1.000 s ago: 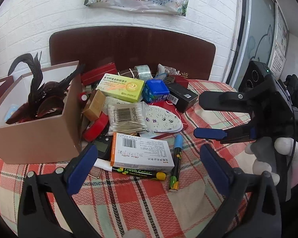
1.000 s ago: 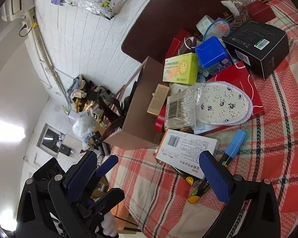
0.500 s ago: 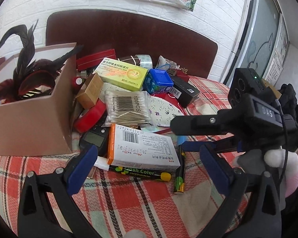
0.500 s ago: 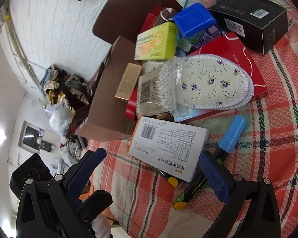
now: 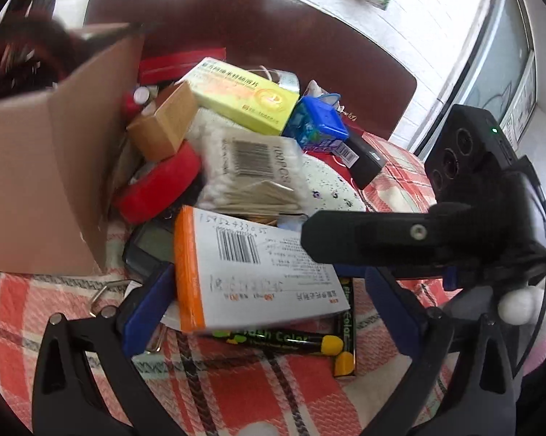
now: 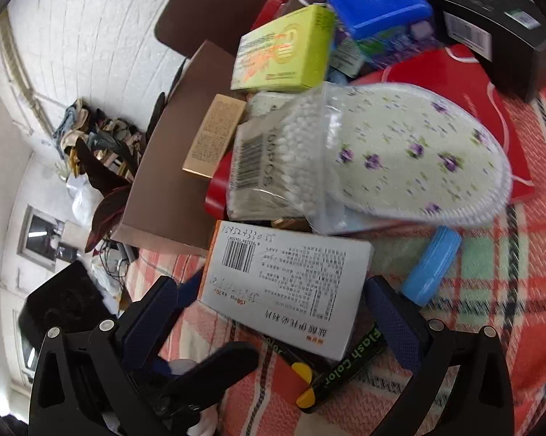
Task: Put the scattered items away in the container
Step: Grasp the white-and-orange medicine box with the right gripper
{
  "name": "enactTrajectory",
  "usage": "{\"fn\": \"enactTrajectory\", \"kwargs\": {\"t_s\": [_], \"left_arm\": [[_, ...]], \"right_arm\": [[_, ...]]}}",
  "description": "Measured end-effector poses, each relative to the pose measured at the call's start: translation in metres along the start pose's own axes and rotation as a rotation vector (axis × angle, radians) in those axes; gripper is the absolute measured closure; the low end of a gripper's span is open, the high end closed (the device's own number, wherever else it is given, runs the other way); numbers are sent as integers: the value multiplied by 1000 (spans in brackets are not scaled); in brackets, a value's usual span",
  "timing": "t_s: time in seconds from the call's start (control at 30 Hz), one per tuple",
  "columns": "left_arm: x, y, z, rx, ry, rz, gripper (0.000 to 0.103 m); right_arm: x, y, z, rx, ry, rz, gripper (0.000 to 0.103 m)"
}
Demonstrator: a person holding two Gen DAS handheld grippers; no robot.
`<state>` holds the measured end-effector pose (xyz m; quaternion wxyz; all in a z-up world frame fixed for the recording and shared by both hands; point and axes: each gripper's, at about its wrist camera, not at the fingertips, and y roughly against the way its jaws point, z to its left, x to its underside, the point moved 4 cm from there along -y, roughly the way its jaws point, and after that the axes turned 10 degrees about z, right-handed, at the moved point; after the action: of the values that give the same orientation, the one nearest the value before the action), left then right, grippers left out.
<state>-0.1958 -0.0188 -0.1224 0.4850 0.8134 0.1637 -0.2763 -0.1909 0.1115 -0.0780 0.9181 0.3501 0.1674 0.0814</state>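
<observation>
— Where do the tools stand?

— The left tool (image 5: 269, 276) is spread wide and holds nothing. Its pads sit at 9 and 3 o'clock of the white medicine carton (image 5: 244, 254), and the 9 o'clock pad is just beside the carton's orange end. I cannot tell if it touches. The right tool (image 6: 273, 290) is just as wide and just as empty, and it frames the same carton from its own side.

— What has changed in the last second?

— Both tools have closed in. A second ago they hung well back from the pile, and now the carton fills the gap between each pair of pads. The right tool's upper finger crosses the left camera's view at 3 o'clock, so the two are crowding one target.

— What lies around it?

— The carton rests on two black "Flash Color" markers (image 5: 284, 338) on the plaid cloth. A bag of cotton swabs (image 5: 251, 170) is at 12 o'clock and a red tape roll (image 5: 160, 185) at 11. The cardboard box (image 5: 36, 181), the container, stands at 9 to 10 o'clock, near the carton, with dark feathers already in it.

— So what does that mean for the tidying?

— I judge the carton is the next pick. Nothing is gripped yet, and one tool should give way first.
</observation>
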Motion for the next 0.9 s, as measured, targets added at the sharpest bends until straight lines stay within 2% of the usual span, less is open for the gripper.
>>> {"fn": "enactTrajectory", "kwargs": {"t_s": [0.03,0.1,0.2,0.27,0.57,0.67,0.9], "left_arm": [[-1,0,1,19,8,-7,1],[-3,-1,1,36,5,-12,1],[-5,-7,-4,15,-43,0,2],[-5,-7,-1,17,-35,0,3],[-8,-8,-1,-5,-46,0,3],[-8,-6,-3,-25,-38,9,5],[0,12,-21,-46,-67,8,7]], "right_arm": [[-3,-3,2,-2,25,-3,0],[-6,-20,3,-14,46,51,0],[-10,-32,18,90,143,38,0],[-12,-39,24,132,185,25,0],[-19,-43,25,113,223,21,0],[-16,-38,24,116,201,13,0],[1,-27,24,53,143,38,1]]}}
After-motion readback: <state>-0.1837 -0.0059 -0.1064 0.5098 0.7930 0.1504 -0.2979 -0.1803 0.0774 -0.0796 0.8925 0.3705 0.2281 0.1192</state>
